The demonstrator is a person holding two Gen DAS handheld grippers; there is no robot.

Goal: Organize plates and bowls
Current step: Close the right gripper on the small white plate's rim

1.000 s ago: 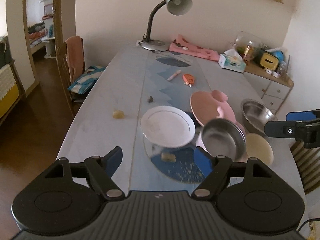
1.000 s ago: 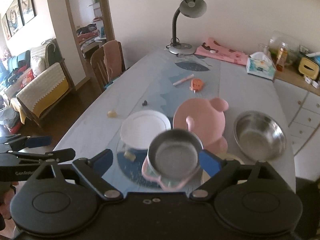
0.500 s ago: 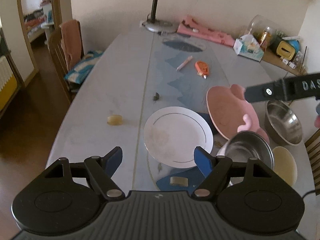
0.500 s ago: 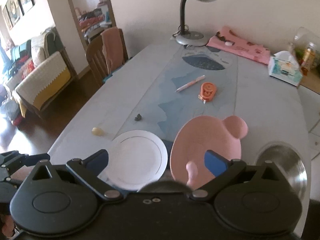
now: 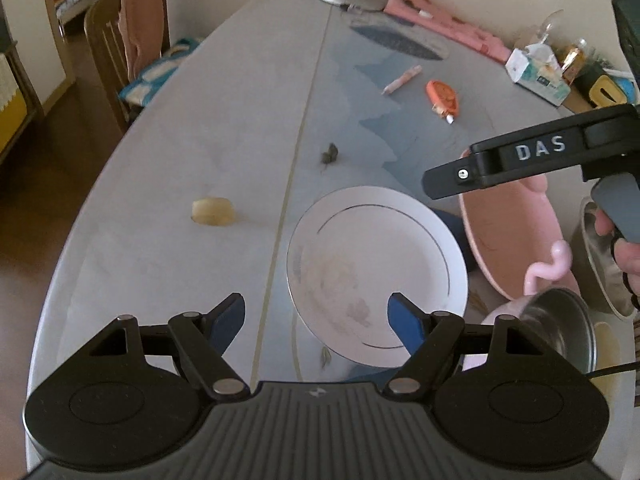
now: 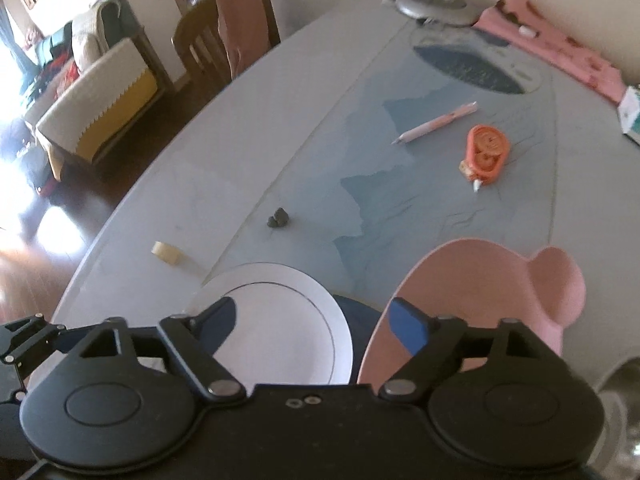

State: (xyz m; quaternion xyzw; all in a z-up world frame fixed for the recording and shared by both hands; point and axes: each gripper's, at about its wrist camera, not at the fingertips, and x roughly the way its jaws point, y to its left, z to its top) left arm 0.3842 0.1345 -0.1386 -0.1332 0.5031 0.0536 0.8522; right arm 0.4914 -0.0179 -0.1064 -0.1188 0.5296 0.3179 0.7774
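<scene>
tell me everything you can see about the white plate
The white plate is round and shallow, glossy like glazed ceramic, with a thin dark ring inside its wide rim. Faint smudges mark its centre, so it looks used. It lies flat on the grey table, partly over a dark blue patch, close beside the pink plate; whether the two touch is unclear. Nothing sits on it, and neither gripper grips it.

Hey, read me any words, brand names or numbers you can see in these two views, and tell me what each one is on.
"DAS": white capitals on the black arm of the right tongs, seen from the left wrist view.
Tissue box: has print, too small to read.
Orange tape dispenser: no legible text.
White plate and pink plate: no text.
</scene>
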